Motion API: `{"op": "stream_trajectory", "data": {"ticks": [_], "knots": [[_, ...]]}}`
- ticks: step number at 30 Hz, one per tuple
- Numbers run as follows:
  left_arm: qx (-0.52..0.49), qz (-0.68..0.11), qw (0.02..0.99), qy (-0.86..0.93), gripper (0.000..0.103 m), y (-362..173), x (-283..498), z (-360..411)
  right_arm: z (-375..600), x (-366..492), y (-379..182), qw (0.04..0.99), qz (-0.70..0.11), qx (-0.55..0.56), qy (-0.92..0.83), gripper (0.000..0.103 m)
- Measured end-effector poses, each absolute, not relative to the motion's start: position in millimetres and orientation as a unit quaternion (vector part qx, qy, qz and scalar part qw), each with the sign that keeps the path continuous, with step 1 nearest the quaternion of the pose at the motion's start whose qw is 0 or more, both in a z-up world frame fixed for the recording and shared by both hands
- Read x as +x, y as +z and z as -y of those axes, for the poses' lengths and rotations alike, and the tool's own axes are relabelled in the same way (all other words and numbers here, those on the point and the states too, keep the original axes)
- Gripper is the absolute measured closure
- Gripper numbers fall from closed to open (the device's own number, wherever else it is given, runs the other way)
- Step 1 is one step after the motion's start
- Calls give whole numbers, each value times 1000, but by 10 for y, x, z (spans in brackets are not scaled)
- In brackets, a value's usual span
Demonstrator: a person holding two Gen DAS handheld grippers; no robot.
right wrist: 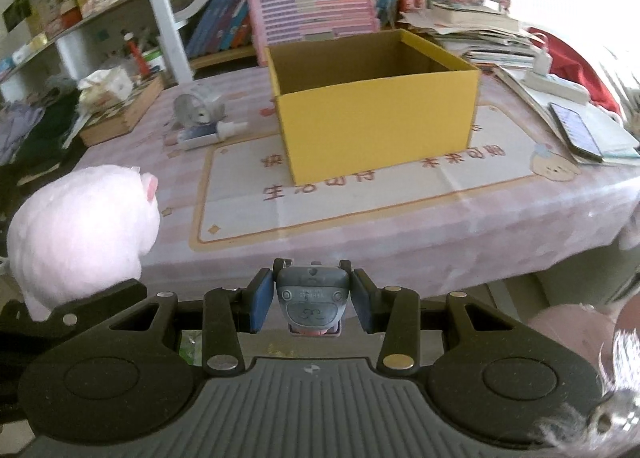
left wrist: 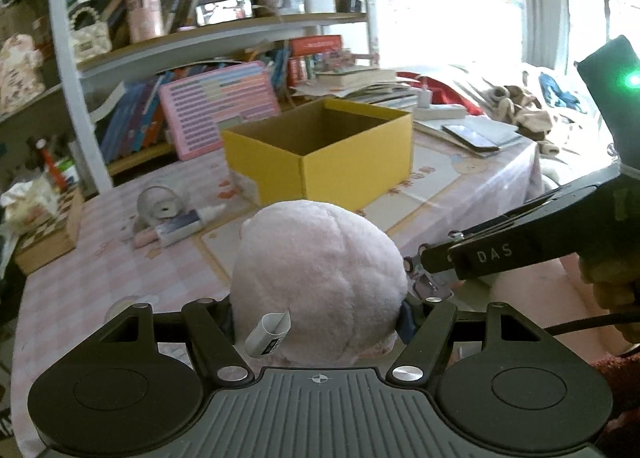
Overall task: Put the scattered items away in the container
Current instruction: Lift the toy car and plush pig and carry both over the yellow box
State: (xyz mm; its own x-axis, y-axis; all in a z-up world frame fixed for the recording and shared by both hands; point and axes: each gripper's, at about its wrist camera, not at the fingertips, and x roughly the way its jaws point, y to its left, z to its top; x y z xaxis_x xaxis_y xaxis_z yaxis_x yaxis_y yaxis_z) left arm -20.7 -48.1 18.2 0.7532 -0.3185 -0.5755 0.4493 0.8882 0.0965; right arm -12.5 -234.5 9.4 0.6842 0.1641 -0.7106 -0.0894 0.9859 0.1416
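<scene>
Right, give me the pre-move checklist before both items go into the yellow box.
1. Left gripper clamped on the pink plush toy: ok.
2. Right gripper clamped on the small grey toy car: ok.
3. Yellow box open at the top: ok.
4. Box interior free of items: cannot tell, floor hidden.
5. Path over the tablecloth to the box unobstructed: ok.
6. Tape roll and tube left of the box not yet picked up: not ok.

Yellow box [right wrist: 376, 118], pale pink plush [left wrist: 320, 282] (checked pink tablecloth [right wrist: 120, 162]).
</scene>
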Motion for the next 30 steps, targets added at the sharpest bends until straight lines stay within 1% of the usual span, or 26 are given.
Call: {"op": "stream_trajectory", "data": {"ticks": [16,30], "knots": [[130,-282,917,-251,33,151,-9,802,2666,-44,63,916,-396,57,38,63],[145,-240,917,-285,33,291,276,1007,2819,240,191,928,-368,42,31,63]]}}
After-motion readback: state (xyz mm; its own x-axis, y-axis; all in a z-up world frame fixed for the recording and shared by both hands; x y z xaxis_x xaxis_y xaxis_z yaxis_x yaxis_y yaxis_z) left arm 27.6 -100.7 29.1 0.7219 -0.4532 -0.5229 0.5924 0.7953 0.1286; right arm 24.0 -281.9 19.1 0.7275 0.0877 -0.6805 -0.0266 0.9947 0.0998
